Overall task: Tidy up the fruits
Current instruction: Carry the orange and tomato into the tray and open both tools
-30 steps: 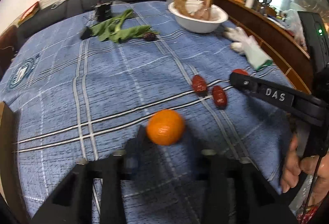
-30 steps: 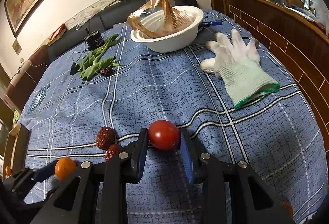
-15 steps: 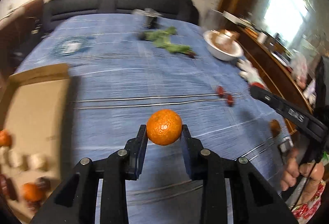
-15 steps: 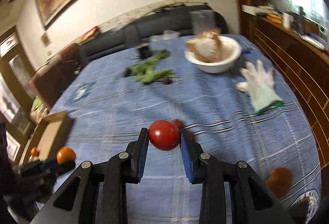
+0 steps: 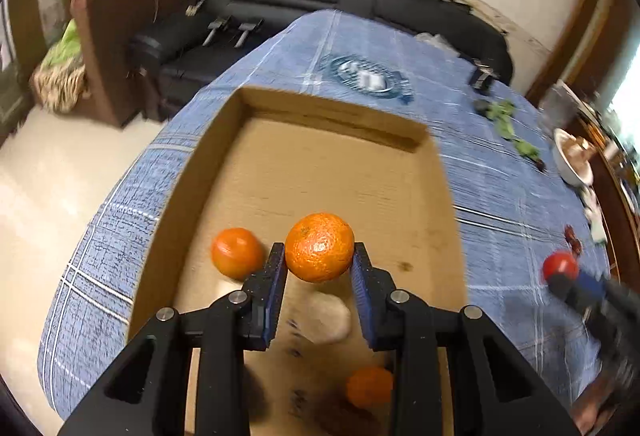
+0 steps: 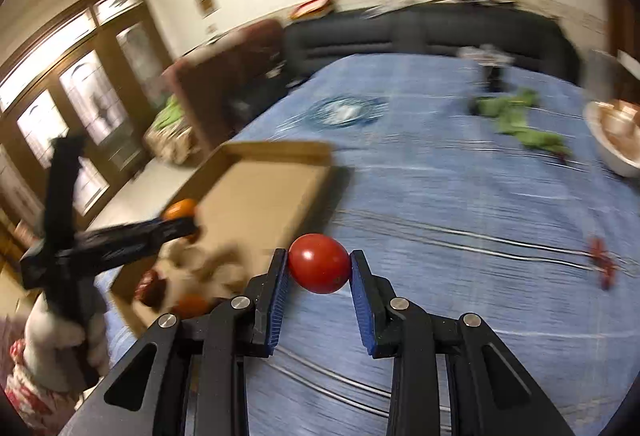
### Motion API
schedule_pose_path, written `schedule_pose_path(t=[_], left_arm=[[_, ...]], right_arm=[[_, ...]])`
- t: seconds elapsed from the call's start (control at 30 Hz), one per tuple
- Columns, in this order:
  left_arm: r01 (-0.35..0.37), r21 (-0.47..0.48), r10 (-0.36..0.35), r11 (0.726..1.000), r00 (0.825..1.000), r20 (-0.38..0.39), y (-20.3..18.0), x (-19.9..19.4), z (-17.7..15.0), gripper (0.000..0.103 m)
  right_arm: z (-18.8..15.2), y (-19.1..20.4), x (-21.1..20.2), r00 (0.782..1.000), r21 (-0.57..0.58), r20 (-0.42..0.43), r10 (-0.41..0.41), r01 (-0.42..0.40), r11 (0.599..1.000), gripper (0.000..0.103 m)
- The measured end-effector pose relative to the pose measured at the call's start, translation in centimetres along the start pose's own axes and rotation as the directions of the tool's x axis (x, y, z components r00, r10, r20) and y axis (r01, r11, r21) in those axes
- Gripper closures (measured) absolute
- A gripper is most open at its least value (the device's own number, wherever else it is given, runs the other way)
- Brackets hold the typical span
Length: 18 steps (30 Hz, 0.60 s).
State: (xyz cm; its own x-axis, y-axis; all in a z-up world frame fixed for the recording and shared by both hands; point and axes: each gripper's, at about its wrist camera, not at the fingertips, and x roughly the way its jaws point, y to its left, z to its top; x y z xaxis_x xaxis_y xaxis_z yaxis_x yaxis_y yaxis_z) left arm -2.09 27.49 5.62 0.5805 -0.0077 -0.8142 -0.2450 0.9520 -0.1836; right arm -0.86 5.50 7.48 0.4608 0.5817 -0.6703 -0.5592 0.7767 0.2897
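Left gripper (image 5: 319,268) pinches orange (image 5: 319,247) above box (image 5: 400,140), near its middle. Right gripper (image 6: 319,274) pinches tomato (image 6: 319,263) over tablecloth (image 6: 460,204), beside box's right edge.

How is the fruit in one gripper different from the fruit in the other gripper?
The orange in the left gripper is orange and dimpled; the tomato in the right gripper is red and glossy. The orange hangs over the cardboard box; the tomato is over the blue tablecloth. Both are round and clamped.
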Motion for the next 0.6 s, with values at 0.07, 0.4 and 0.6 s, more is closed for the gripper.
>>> schedule_pose_path(t=[0.07,0.4,0.6], left_arm=[[0.001,-0.030,-0.001,1.000,1.000,-0.025,1.1,1.2,0.7,0.072],[0.032,-0.042,-0.035,0.999,0.996,-0.080,1.4,3.7,1.8,0.072],[0.100,-0.092,-0.106,0.991,0.992,-0.066,2.3,3.5,2.1,0.064]], right_arm=[[0.3,1.9,2.4,0.999,-0.027,-0.035,0.030,-0.031,0.999,0.069],[0.7,5.2,10.0,0.989,-0.125,-0.141,-0.040,0.022,0.992,0.069],[0.7,6.0,10.6,0.990,-0.161,-0.137,-0.043,0.020,0.987,0.068]])
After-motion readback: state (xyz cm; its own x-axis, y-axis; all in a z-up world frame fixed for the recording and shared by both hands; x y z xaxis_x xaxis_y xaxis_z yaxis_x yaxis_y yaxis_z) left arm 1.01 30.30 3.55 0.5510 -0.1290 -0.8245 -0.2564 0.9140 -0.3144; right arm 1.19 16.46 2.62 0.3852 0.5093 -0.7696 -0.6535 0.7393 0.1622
